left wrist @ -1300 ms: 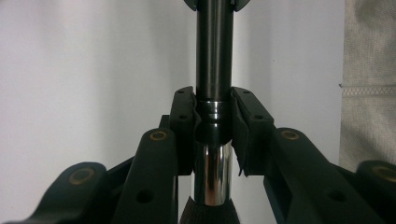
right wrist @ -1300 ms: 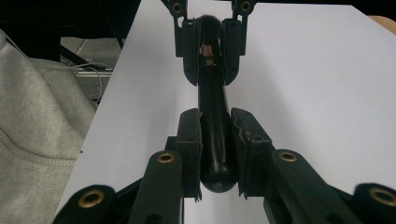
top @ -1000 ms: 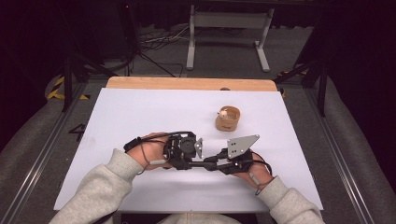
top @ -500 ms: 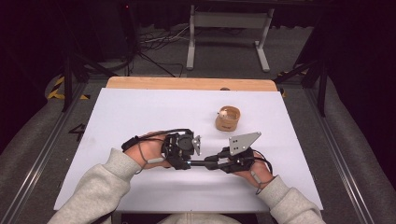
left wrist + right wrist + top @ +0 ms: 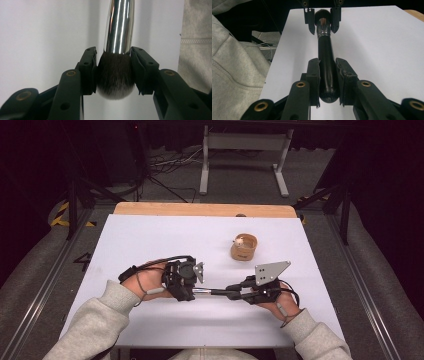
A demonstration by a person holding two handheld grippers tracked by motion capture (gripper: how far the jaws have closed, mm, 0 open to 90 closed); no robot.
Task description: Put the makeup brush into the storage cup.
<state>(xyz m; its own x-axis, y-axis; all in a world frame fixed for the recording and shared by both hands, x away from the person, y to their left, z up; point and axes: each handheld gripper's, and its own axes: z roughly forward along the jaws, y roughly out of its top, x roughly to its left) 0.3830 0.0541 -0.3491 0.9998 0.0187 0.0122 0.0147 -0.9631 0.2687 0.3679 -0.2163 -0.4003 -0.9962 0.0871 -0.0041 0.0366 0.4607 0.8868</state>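
A makeup brush (image 5: 216,292) with a black handle (image 5: 325,55), a chrome ferrule (image 5: 119,25) and dark bristles (image 5: 115,77) hangs level just above the white table (image 5: 150,240), stretched between the two grippers. My right gripper (image 5: 327,80) is shut on the butt of the handle; in the high view it (image 5: 236,294) sits at the lower right. My left gripper (image 5: 113,72) faces it with the bristle head between its jaws. Those jaws have just been opening, and the fluffed bristles barely brush the pads. From above, the left gripper (image 5: 199,287) is left of centre.
A small round wooden cup (image 5: 243,247) stands on the table behind and to the right of the brush, with a pale round-ended thing in it. A wooden strip (image 5: 200,209) runs along the table's far edge. Grey sleeves (image 5: 234,62) come in from the near edge.
The left gripper has edged slightly to the left, off toward the brush's bristle tip. The right gripper and the brush have stayed in place.
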